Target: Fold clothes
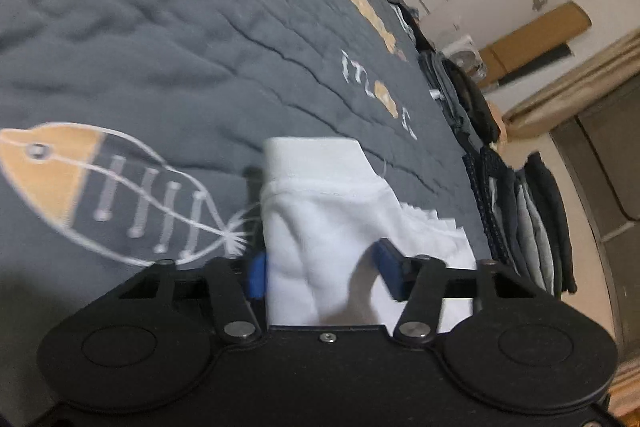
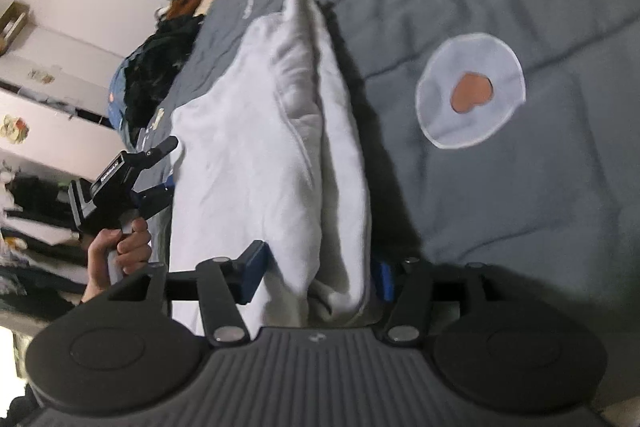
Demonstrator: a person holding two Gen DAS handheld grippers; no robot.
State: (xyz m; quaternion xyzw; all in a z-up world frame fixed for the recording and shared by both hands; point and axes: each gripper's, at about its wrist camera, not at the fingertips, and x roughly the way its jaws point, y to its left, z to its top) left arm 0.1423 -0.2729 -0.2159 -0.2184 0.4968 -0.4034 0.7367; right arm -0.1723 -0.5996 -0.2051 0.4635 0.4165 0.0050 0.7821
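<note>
The white garment (image 2: 280, 147) lies on a grey quilt (image 2: 500, 187), folded lengthwise into a long, thick bundle that tapers toward its far end. It is soft, fleecy cotton (sweatshirt weight, by the look of it), with rounded ridges where the layers double over and a deep crease running down its length. In the left wrist view its near end (image 1: 332, 219) shows a flat ribbed band with a stitched seam, and a thinner edge with a toothed outline sticks out beside it.

The left gripper (image 1: 320, 267) has its blue-padded fingers (image 1: 257, 275) spread wide, one on each side of the cloth; the fabric fills the gap, and whether the pads press on it cannot be told. The right gripper (image 2: 316, 275) is also spread wide, straddling the bundle's other end, with one pad just beside the cloth and the other half hidden by a fold. A hand (image 2: 120, 251) holds the left gripper's handle, seen in the right wrist view.

The quilt is puffy, stitched in wavy lines, and printed with a fish skeleton (image 1: 112, 191) in white and tan and a pale disc with a heart (image 2: 470, 91). A row of folded dark clothes (image 1: 528, 211) sits at the bed's edge.
</note>
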